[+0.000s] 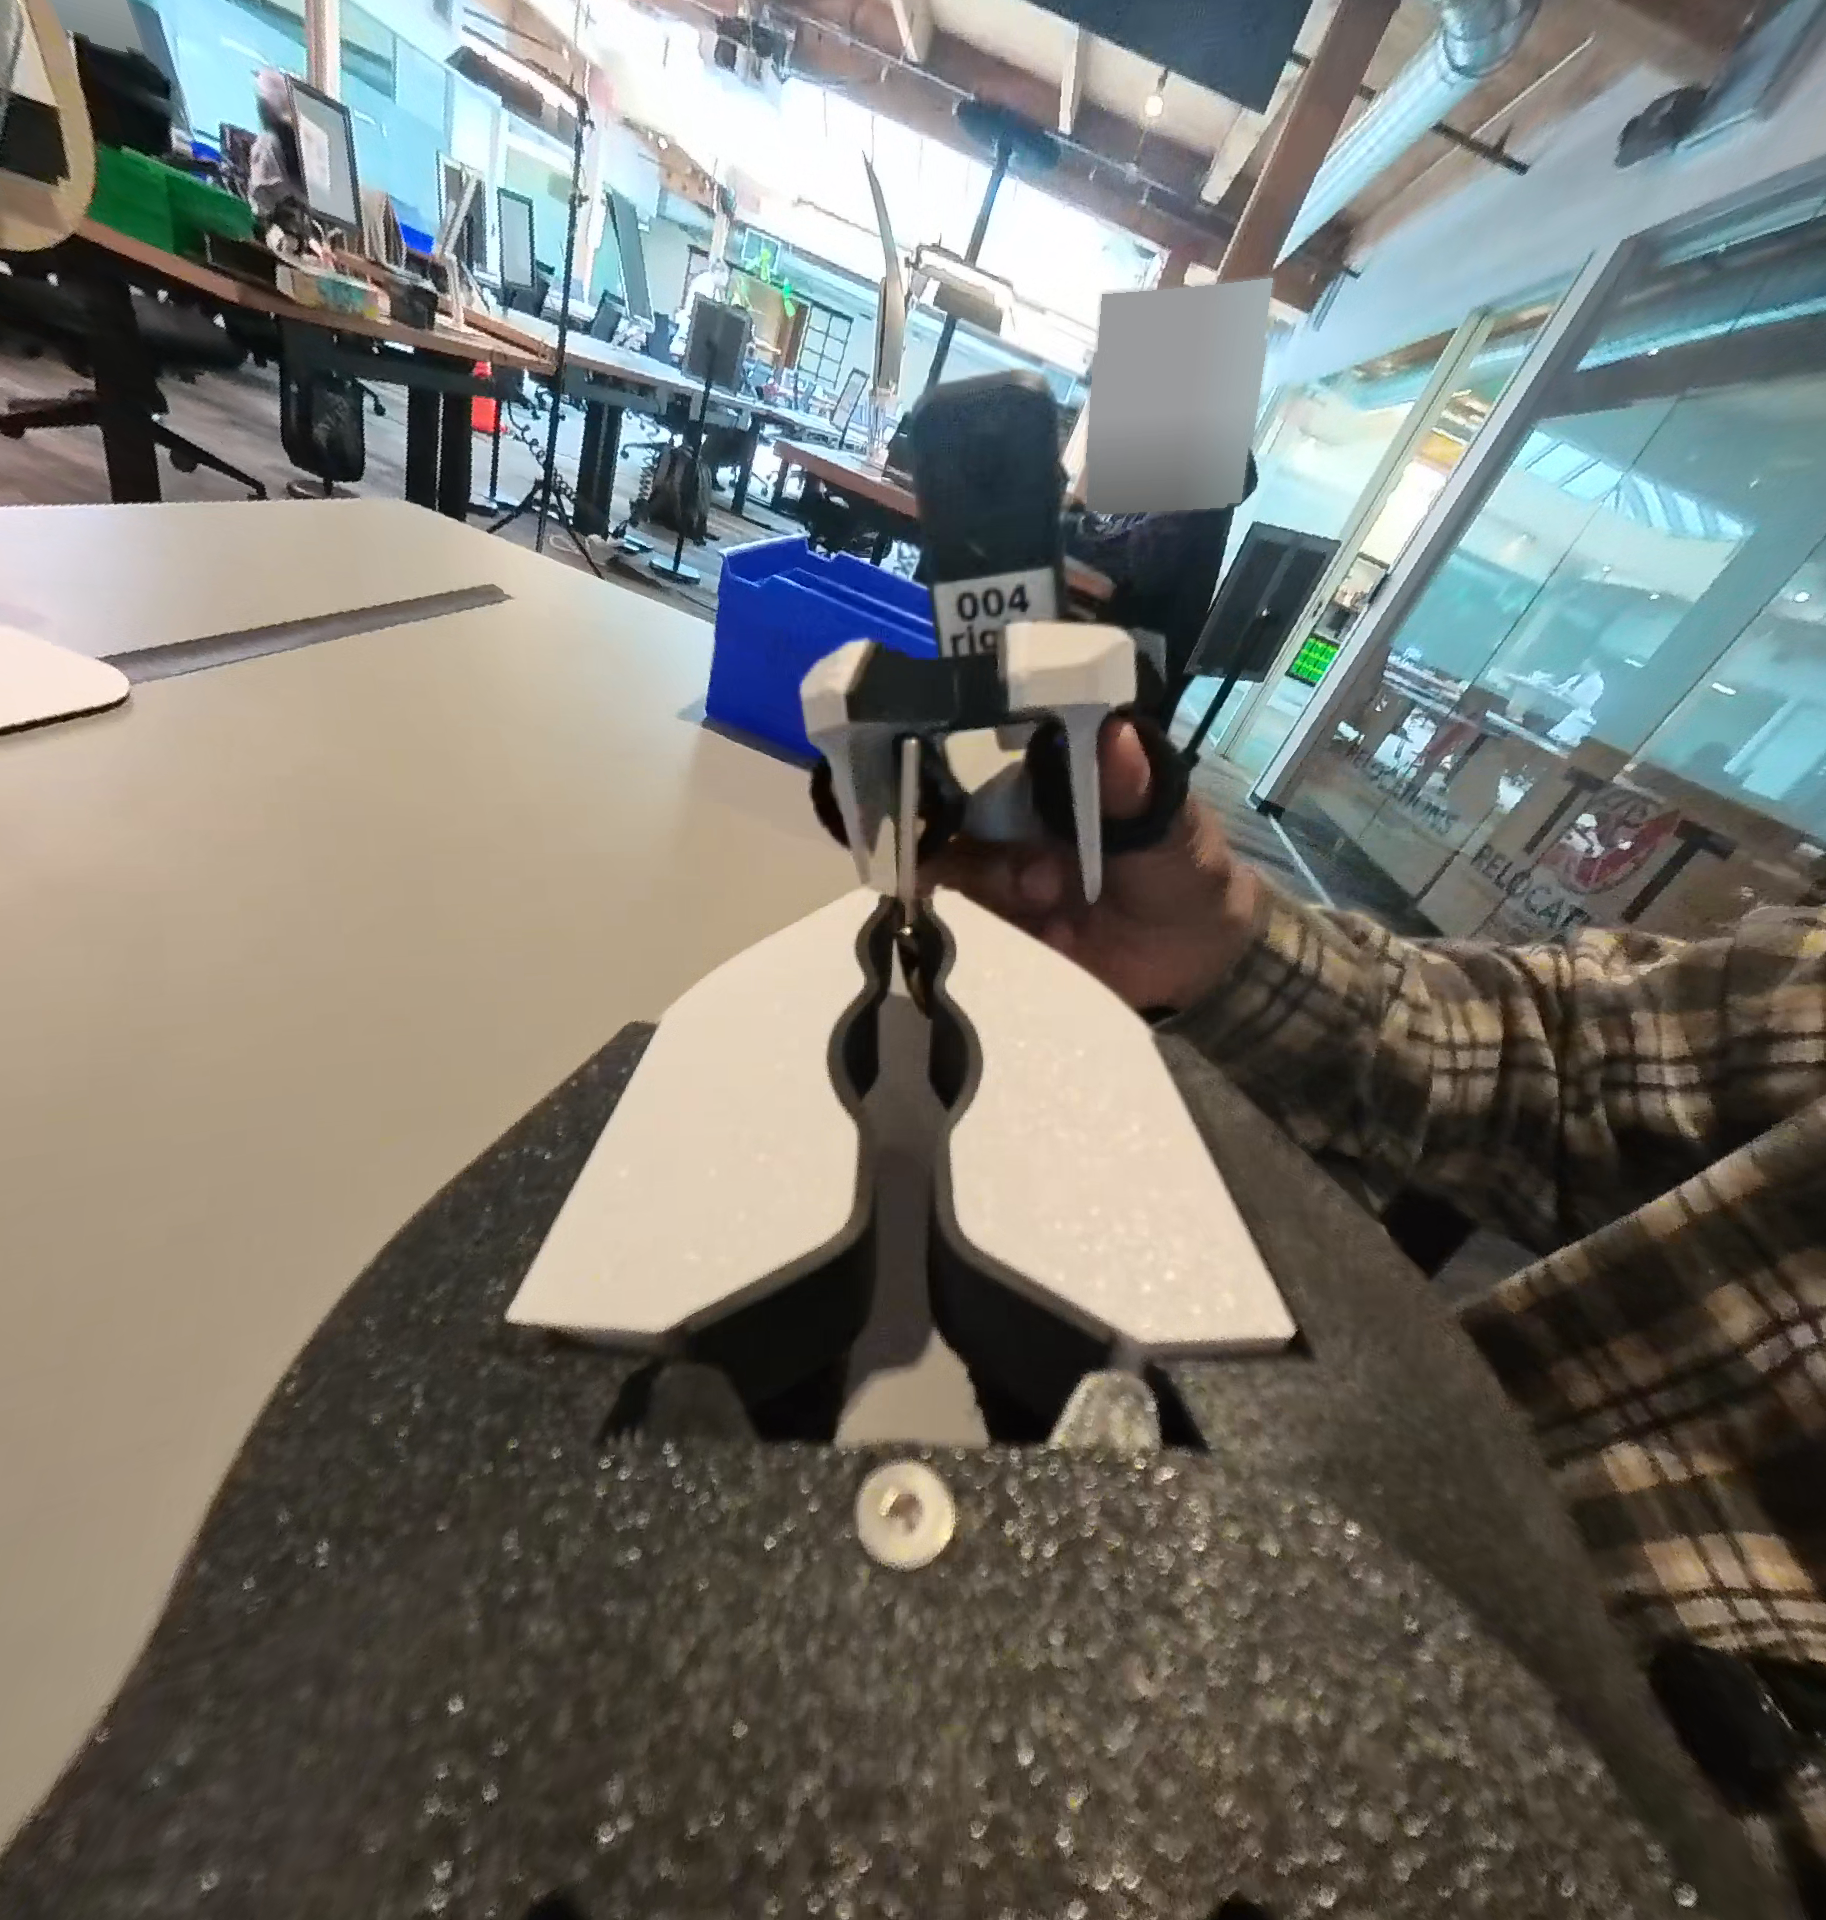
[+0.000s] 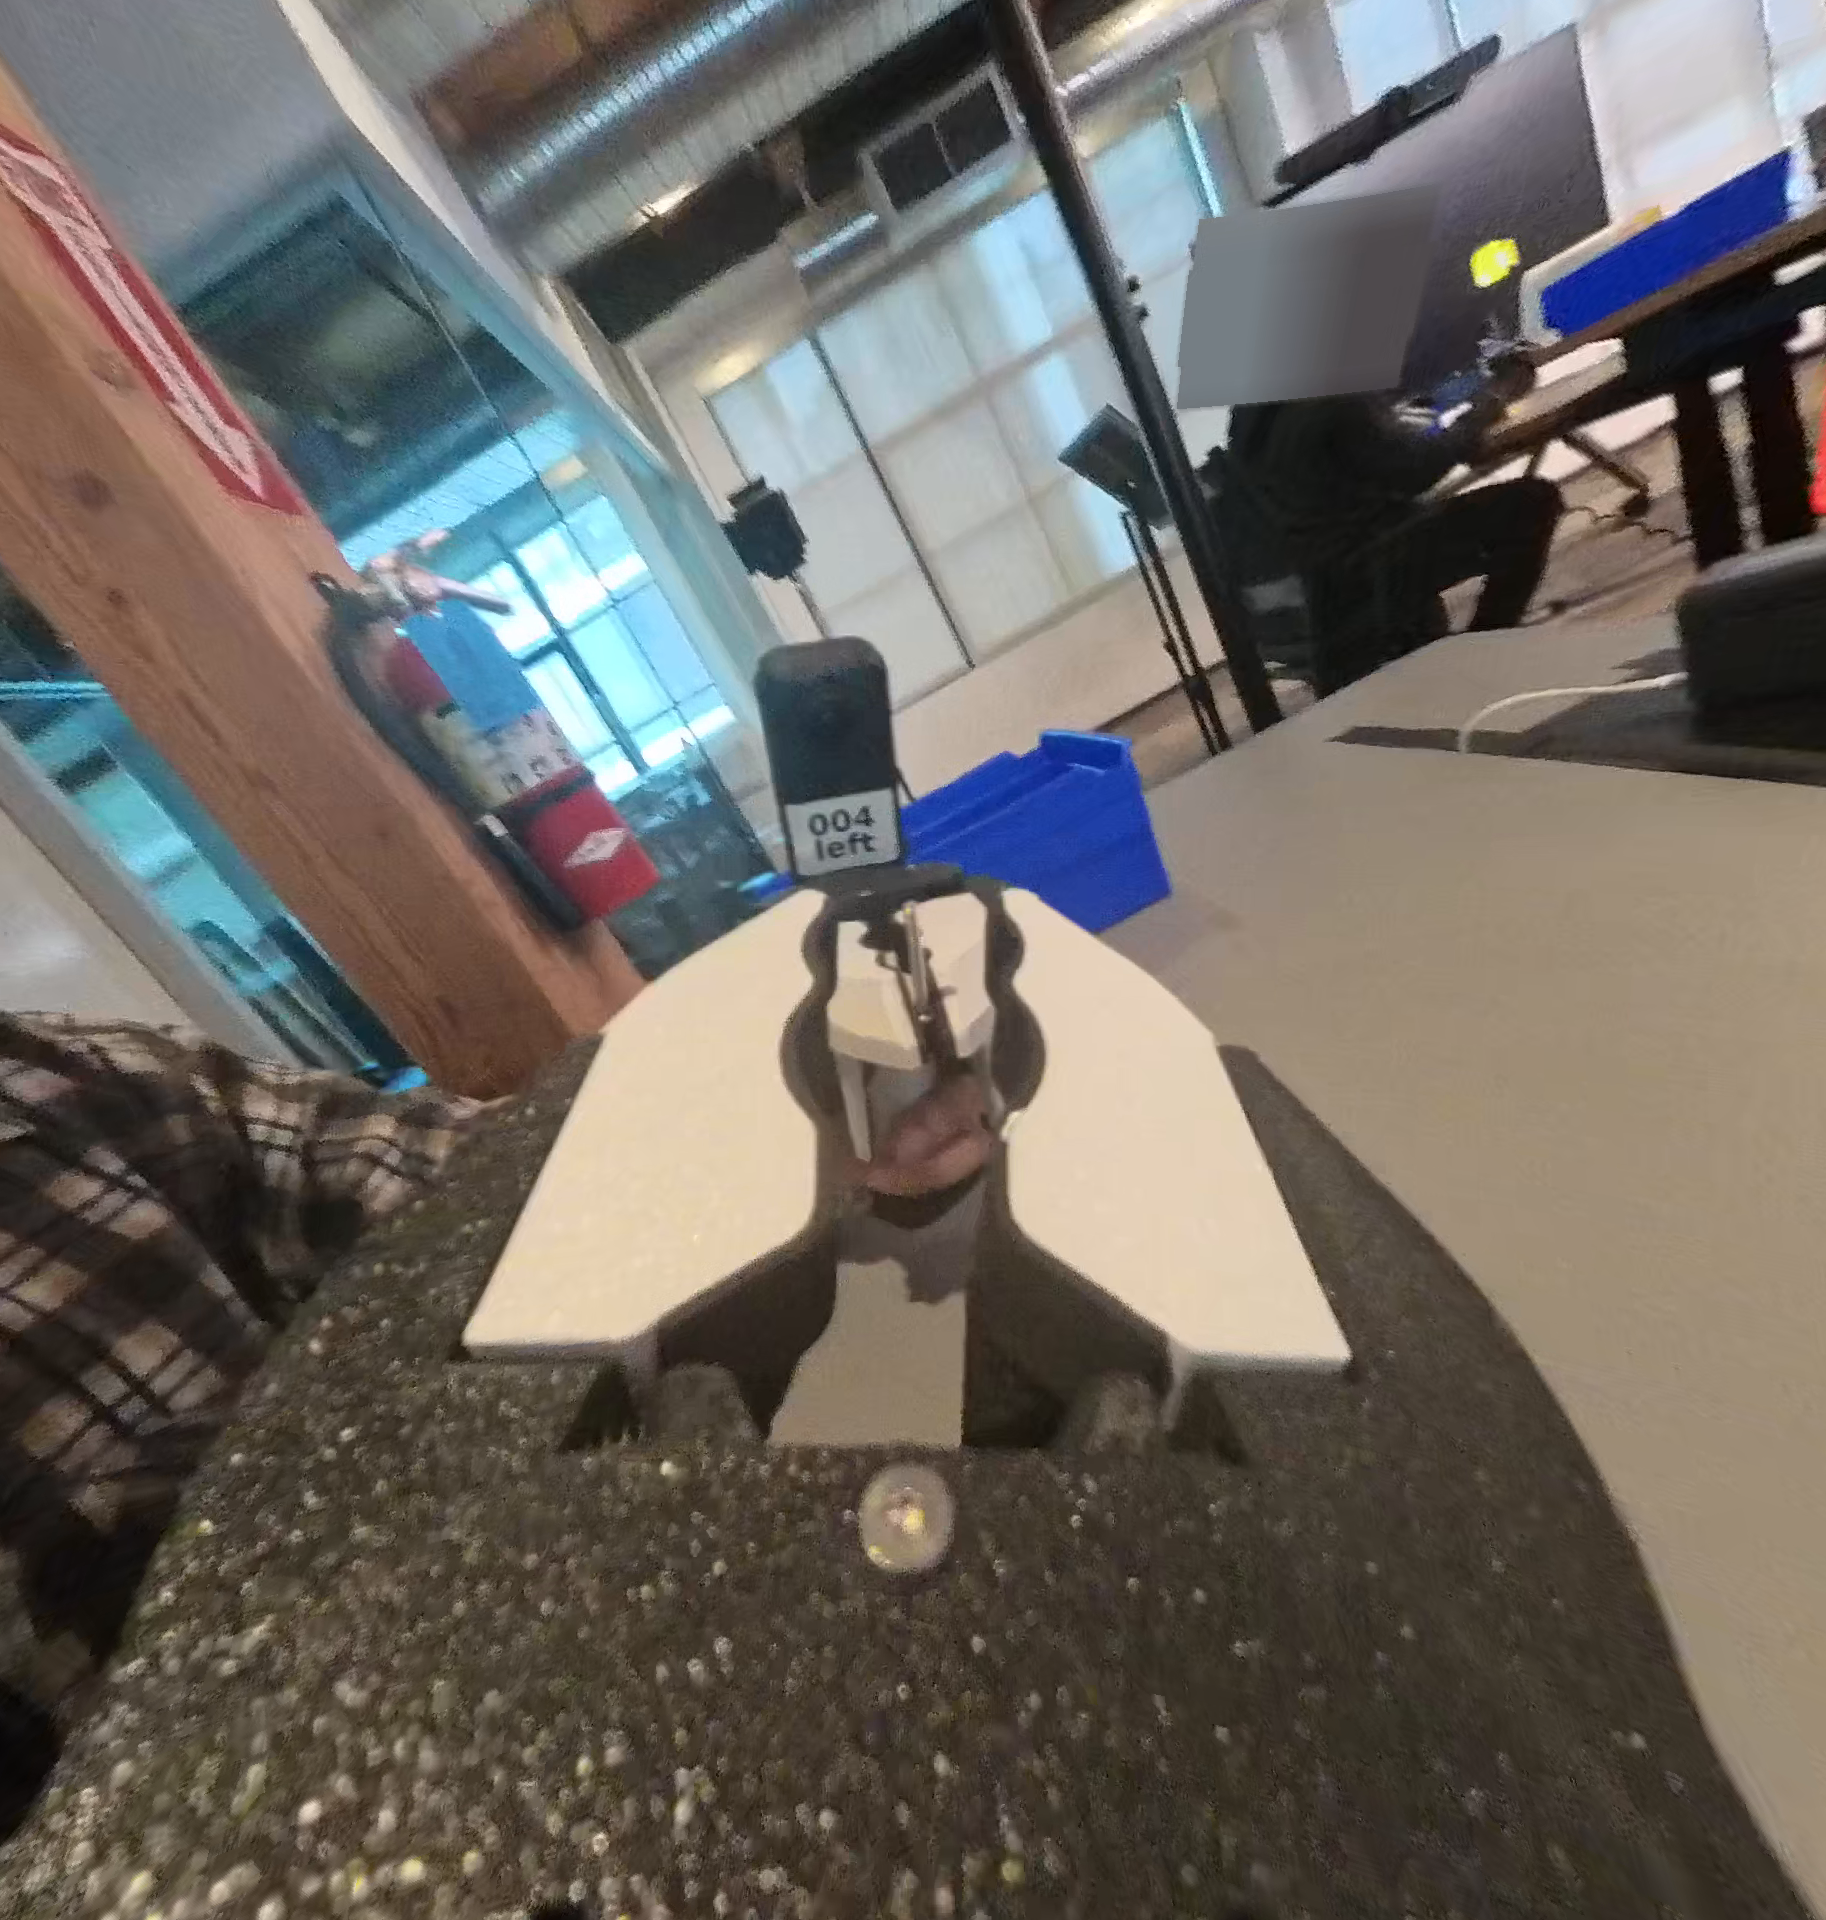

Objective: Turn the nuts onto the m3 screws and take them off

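Note:
My left gripper (image 1: 901, 916) is shut on the dark lower end of a thin silver screw (image 1: 905, 821), which stands up from its tips above the grey table (image 1: 369, 883). My right gripper (image 1: 982, 883) faces it from the other side. Its jaws stand open and the screw shaft lies close beside one of its fingers (image 1: 865, 800). In the right wrist view the right gripper (image 2: 909, 920) is open around the screw (image 2: 919, 977), and the left gripper (image 2: 924, 1039) pinches it from behind. I cannot make out a nut.
A blue plastic bin (image 1: 784, 644) stands at the table's far edge and also shows in the right wrist view (image 2: 1044, 831). A white pad (image 1: 26, 686) lies at the left. A black box (image 2: 1782, 623) with a white cable sits on the table. A hand in a plaid sleeve (image 1: 1460, 1039) holds the right gripper.

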